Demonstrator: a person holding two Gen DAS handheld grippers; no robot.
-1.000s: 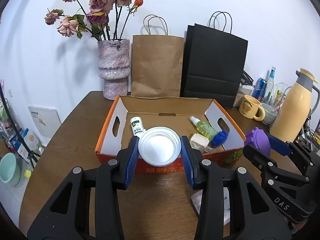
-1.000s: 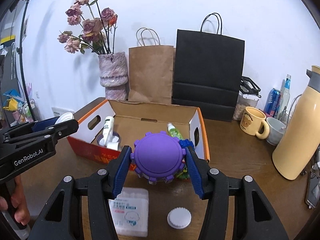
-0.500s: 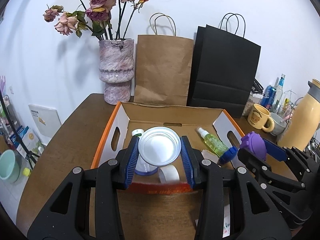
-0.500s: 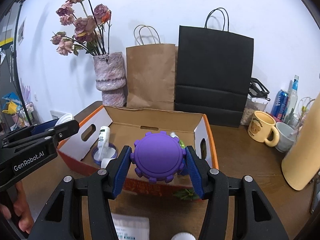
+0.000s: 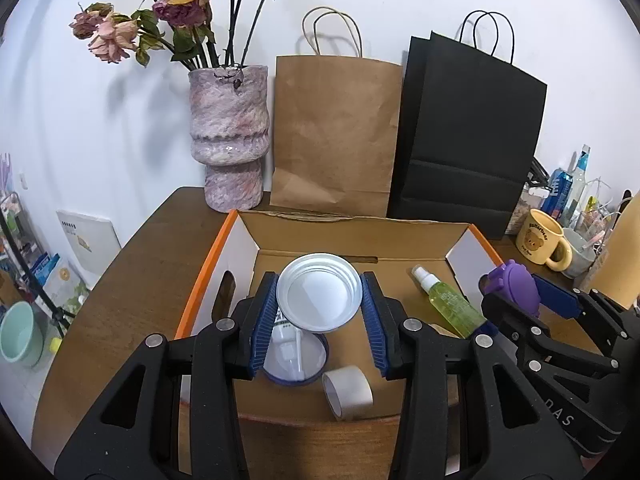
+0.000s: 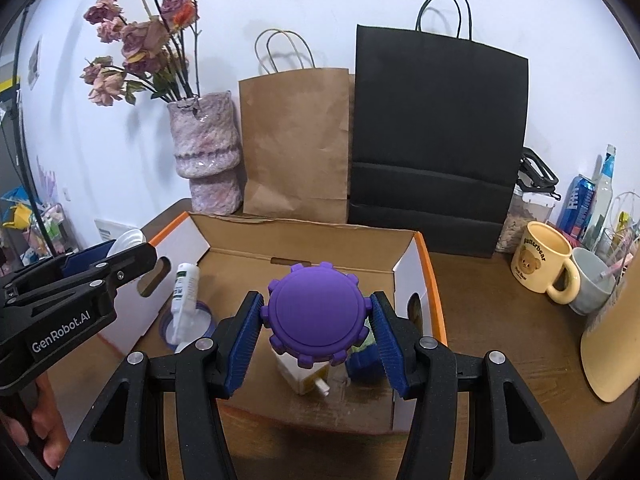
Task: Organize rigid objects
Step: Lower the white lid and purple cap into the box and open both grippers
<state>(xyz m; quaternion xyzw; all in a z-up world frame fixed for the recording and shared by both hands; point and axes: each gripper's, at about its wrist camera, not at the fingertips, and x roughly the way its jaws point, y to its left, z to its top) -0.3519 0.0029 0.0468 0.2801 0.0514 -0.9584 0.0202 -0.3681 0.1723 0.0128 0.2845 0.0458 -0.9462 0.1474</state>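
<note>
My left gripper [image 5: 319, 312] is shut on a round silver-white lid [image 5: 319, 292] and holds it above the left half of an open orange-edged cardboard box [image 5: 352, 226]. My right gripper [image 6: 316, 328] is shut on a purple gear-shaped lid [image 6: 316, 310] above the right half of the same box [image 6: 428, 276]. Inside the box lie a white tube [image 6: 185, 292] on a blue-rimmed dish [image 5: 296, 364], a tape roll [image 5: 347, 392], a green spray bottle [image 5: 448, 306] and a small white carton [image 6: 300, 372].
A vase of dried roses [image 5: 230, 136], a brown paper bag [image 5: 336, 136] and a black bag [image 5: 468, 140] stand behind the box. A yellow bear mug [image 6: 544, 264], a grey cup [image 6: 592, 286], cans and a yellow thermos [image 6: 616, 344] crowd the table's right side.
Both grippers have moved forward from the table's front to above the box interior, each still holding its lid. The items on the table in front have dropped out of view.
</note>
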